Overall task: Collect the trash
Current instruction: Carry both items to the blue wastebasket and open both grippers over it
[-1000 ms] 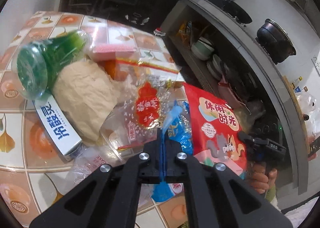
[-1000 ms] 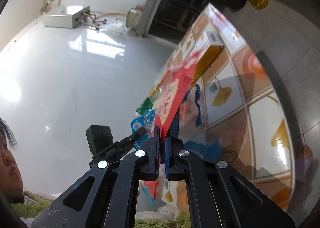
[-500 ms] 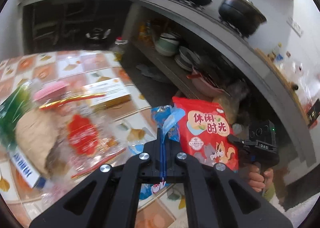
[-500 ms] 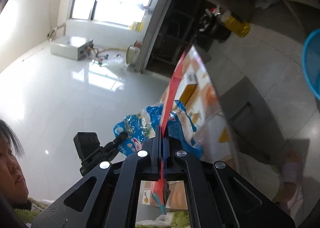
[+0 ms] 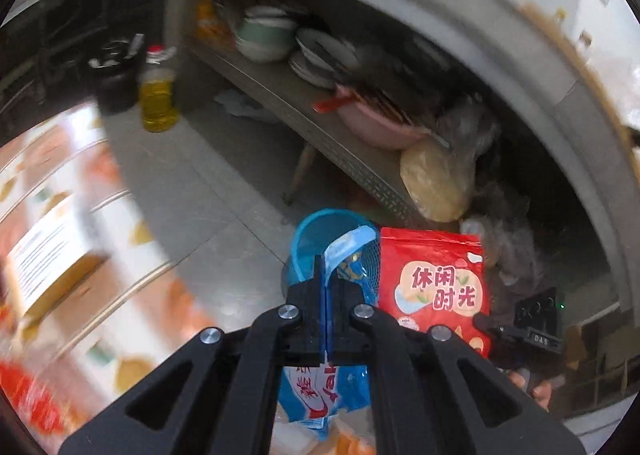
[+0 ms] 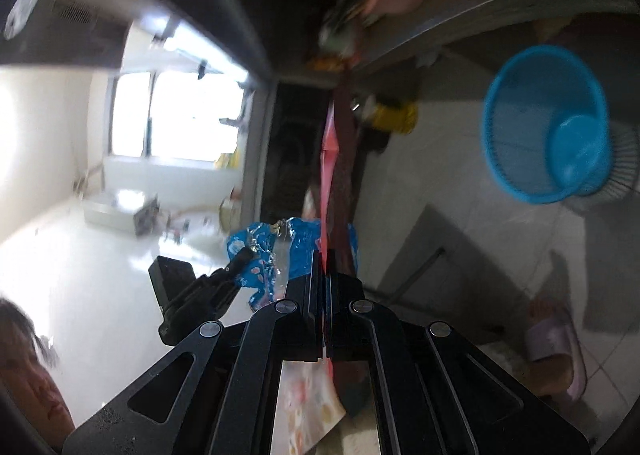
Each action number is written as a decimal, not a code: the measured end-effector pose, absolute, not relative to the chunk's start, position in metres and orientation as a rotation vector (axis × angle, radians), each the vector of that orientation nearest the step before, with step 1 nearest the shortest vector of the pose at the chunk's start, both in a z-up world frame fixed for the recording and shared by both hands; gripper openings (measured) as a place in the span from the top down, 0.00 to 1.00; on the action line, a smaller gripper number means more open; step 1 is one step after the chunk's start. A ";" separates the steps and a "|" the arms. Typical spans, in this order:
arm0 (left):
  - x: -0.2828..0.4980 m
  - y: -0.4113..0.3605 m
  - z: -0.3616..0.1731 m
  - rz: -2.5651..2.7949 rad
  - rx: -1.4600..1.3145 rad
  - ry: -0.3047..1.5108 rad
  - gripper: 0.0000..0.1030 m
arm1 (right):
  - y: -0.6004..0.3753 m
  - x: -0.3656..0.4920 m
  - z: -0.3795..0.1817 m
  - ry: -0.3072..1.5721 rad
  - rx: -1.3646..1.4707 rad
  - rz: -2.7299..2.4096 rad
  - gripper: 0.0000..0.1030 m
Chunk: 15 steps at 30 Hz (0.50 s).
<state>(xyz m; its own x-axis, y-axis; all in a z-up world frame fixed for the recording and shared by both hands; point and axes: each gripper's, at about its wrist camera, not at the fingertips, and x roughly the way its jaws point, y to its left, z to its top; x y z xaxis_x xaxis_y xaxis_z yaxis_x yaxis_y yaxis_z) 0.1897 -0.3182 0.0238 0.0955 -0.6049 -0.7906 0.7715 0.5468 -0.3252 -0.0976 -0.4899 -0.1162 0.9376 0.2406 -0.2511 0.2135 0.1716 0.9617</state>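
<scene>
My left gripper [image 5: 325, 279] is shut on a blue and white plastic wrapper [image 5: 320, 391] that hangs below its fingers. Just beyond it a blue mesh wastebasket [image 5: 320, 235] stands on the grey floor. To its right a red snack bag [image 5: 434, 287] hangs in the air, pinched by my right gripper [image 6: 325, 267], which is shut on the bag's edge [image 6: 330, 159]. In the right wrist view the blue wastebasket [image 6: 532, 123] stands at the upper right, and the blue wrapper [image 6: 272, 251] shows at the left beside the other gripper's body.
The patterned tiled table [image 5: 100, 255] with a box [image 5: 44, 255] and more wrappers lies at the left, blurred. A low shelf [image 5: 320, 115] with bowls and plates runs behind the basket. An oil bottle [image 5: 156, 95] stands on the floor. A slippered foot [image 6: 556, 343] is near the basket.
Both grippers have swung away from the table toward the floor, each carrying its wrapper. The blue wastebasket has come into view in both views.
</scene>
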 end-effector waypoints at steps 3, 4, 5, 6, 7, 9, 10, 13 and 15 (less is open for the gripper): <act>0.192 -0.377 0.003 -1.050 0.281 1.091 1.00 | -0.502 -0.098 -0.131 0.395 1.408 -0.065 1.00; 0.194 -0.398 -0.007 -1.057 0.301 1.113 1.00 | -0.507 -0.098 -0.134 0.403 1.399 -0.093 1.00; 0.197 -0.413 -0.016 -1.064 0.312 1.135 1.00 | -0.511 -0.095 -0.138 0.410 1.394 -0.122 1.00; 0.199 -0.424 -0.023 -1.067 0.324 1.147 1.00 | -0.514 -0.091 -0.142 0.418 1.387 -0.146 1.00; 0.200 -0.437 -0.032 -1.068 0.346 1.159 1.00 | -0.517 -0.088 -0.145 0.431 1.371 -0.174 1.00; 0.201 -0.464 -0.055 -1.061 0.391 1.179 1.00 | -0.524 -0.074 -0.150 0.492 1.303 -0.254 1.00; 0.203 -0.479 -0.069 -1.054 0.417 1.192 1.00 | -0.527 -0.069 -0.153 0.513 1.282 -0.277 1.00; 0.211 -0.510 -0.104 -1.033 0.463 1.213 1.00 | -0.539 -0.046 -0.157 0.595 1.178 -0.357 1.00; 0.218 -0.528 -0.125 -1.020 0.476 1.236 1.00 | -0.544 -0.030 -0.162 0.646 1.114 -0.404 1.00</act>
